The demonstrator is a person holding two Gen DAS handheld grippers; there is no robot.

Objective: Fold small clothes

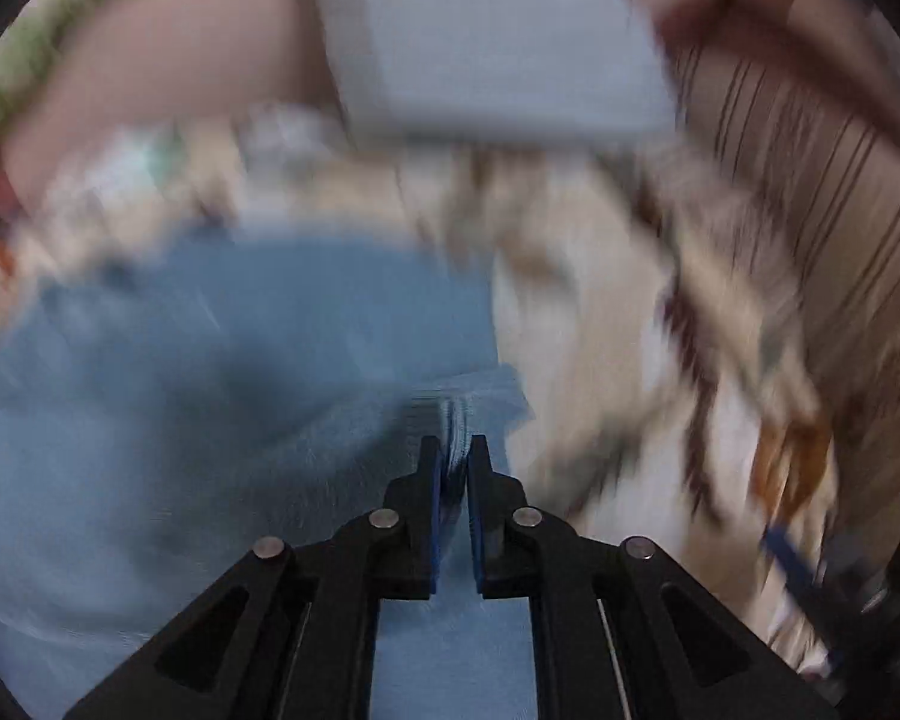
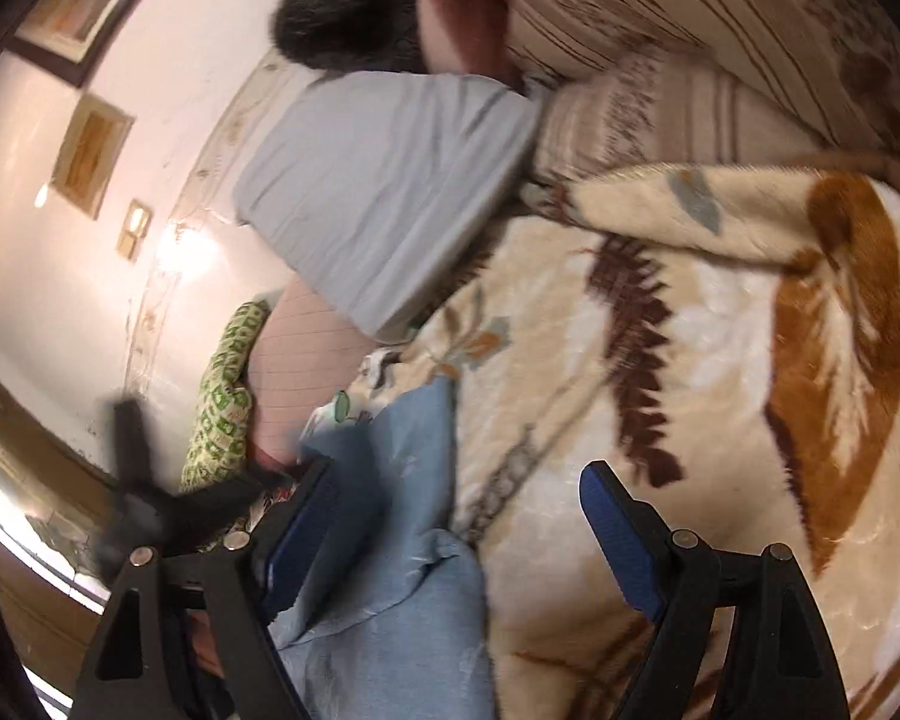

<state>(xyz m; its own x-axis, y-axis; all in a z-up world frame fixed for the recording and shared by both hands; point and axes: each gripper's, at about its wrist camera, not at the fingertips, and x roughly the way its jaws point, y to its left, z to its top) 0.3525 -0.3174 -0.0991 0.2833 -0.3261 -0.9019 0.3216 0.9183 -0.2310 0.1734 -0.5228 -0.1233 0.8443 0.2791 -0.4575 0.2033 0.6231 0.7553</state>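
Blue garment (image 2: 390,588): soft matt cloth. Blanket (image 2: 720,372): plush, slightly glossy. Right claw (image 2: 456,507): matt black plastic.

Right gripper (image 2: 456,480) spread wide over leaf-print blanket (image 2: 720,372); blue garment (image 2: 402,570) crumpled near left; grey pillow (image 2: 384,180) far.

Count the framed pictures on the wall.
2, in the right wrist view: a dark-framed picture at upper left, a smaller gold-framed picture below it. More may lie outside view.
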